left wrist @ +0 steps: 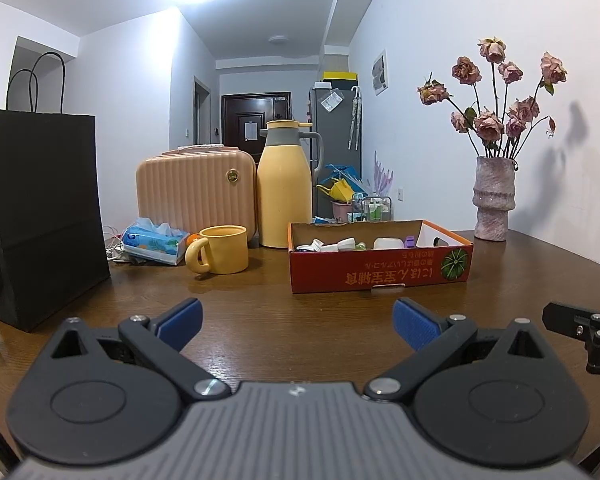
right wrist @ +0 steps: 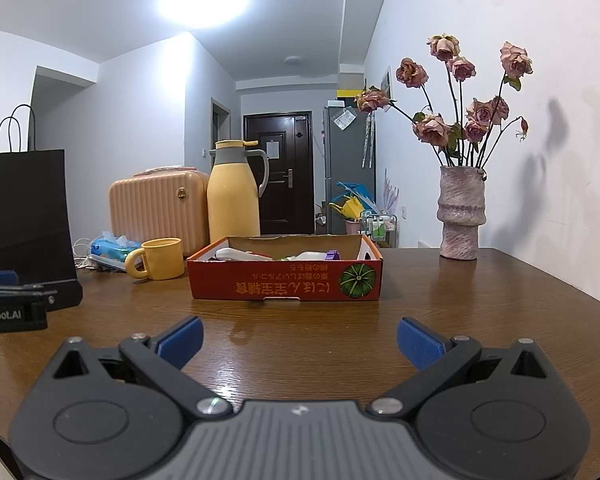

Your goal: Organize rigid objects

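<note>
The cardboard box (right wrist: 284, 280) of small items sits mid-surface, ahead of both grippers. The left gripper (left wrist: 298, 322) and right gripper (right wrist: 300, 340) are spread wide, empty.

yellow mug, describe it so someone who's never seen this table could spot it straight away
On the brown wooden table, look left of the red cardboard box, in front of the peach ribbed case. The yellow mug stands there beside a blue tissue pack. Unlike the tall yellow thermos jug behind it, it is short, open-topped, with a chunky loop handle.
</note>
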`<action>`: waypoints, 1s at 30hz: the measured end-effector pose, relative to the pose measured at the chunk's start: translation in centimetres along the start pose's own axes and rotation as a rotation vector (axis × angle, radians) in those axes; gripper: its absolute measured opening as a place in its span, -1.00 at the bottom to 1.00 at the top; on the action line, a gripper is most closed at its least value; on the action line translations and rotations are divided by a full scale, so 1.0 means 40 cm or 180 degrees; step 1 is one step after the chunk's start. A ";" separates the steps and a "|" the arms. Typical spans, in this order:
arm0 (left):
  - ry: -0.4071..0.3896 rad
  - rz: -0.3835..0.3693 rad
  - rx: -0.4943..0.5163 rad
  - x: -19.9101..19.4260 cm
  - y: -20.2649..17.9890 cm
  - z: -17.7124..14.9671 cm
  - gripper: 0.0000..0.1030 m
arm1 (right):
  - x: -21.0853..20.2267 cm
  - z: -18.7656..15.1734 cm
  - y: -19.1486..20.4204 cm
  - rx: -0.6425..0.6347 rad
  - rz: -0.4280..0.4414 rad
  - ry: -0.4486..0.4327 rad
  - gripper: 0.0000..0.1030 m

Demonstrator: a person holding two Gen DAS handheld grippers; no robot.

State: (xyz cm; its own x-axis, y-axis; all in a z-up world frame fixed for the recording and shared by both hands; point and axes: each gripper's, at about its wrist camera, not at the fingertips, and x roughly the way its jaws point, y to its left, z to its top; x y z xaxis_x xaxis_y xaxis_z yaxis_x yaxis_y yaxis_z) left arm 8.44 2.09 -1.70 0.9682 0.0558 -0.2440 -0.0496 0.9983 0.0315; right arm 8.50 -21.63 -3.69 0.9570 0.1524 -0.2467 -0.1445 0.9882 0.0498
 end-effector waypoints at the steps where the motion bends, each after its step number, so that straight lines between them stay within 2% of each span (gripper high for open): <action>1: 0.0001 -0.0002 -0.0002 0.000 0.000 0.000 1.00 | 0.000 0.000 0.000 0.0002 0.0001 0.0000 1.00; 30: -0.0004 -0.0008 0.0000 0.000 0.002 -0.003 1.00 | 0.000 -0.003 0.006 0.0003 0.0009 0.0014 1.00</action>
State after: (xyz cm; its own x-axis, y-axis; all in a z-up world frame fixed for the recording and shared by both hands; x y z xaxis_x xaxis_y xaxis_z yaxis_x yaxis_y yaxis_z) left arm 8.39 2.18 -1.82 0.9686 0.0532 -0.2429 -0.0471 0.9984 0.0309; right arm 8.44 -21.41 -3.79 0.9555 0.1552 -0.2508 -0.1469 0.9878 0.0514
